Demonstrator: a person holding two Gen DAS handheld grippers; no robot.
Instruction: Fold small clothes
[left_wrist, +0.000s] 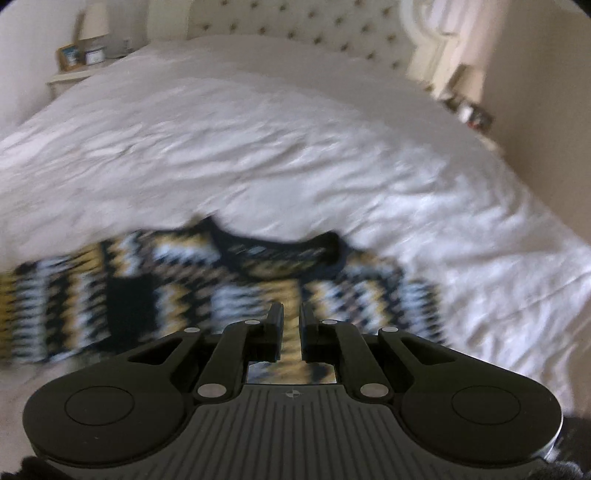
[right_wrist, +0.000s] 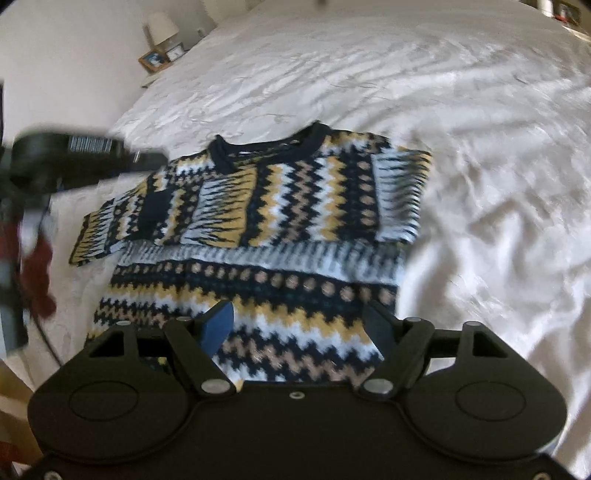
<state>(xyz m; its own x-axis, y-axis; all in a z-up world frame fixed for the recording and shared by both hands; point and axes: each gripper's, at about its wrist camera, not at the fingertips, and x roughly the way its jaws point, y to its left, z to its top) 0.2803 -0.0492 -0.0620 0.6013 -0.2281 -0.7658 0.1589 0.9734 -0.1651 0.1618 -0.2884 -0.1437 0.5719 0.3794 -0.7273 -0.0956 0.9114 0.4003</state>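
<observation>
Bedroom in a home: big bed (left_wrist: 258, 147) w/ rumpled white cover, tufted headboard (left_wrist: 314, 26), nightstand (left_wrist: 70, 75) w/ lamp (left_wrist: 94, 22) & framed pic (left_wrist: 68, 56).

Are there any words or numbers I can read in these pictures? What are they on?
No text can be read.
Barcode label on the left gripper, seen from the right wrist: bars only, digits blurred.
Framed picture on the nightstand: too small and blurred.
Small clock beside the frame: too small to read.
Sweater: zigzags and dots only, no words.
Cross mark on the left gripper's body: a symbol, not text.
</observation>
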